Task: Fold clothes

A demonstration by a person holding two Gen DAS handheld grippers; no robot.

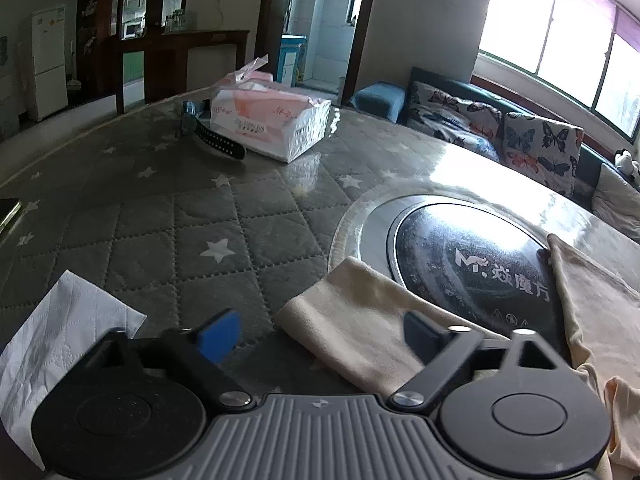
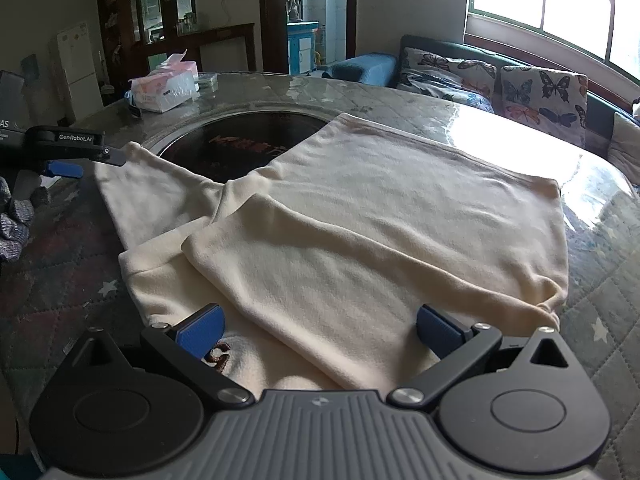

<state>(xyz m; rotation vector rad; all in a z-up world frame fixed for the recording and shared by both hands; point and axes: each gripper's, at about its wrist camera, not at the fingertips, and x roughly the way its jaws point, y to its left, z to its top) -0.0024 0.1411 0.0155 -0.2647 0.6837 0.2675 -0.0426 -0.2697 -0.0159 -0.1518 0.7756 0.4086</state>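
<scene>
A cream sweatshirt lies flat on the quilted table, one sleeve folded across its body. Its other sleeve stretches out to the left, next to the black cooktop. My left gripper stands open over the end of that sleeve, and its pads do not press on the cloth. The right wrist view shows it at the sleeve's tip as well. My right gripper is wide open low over the sweatshirt's near edge, close to some dark embroidery, holding nothing.
A round black cooktop is set into the table. A pack of tissues and a watch strap lie at the far side, a loose paper tissue near left. A sofa with butterfly cushions stands behind.
</scene>
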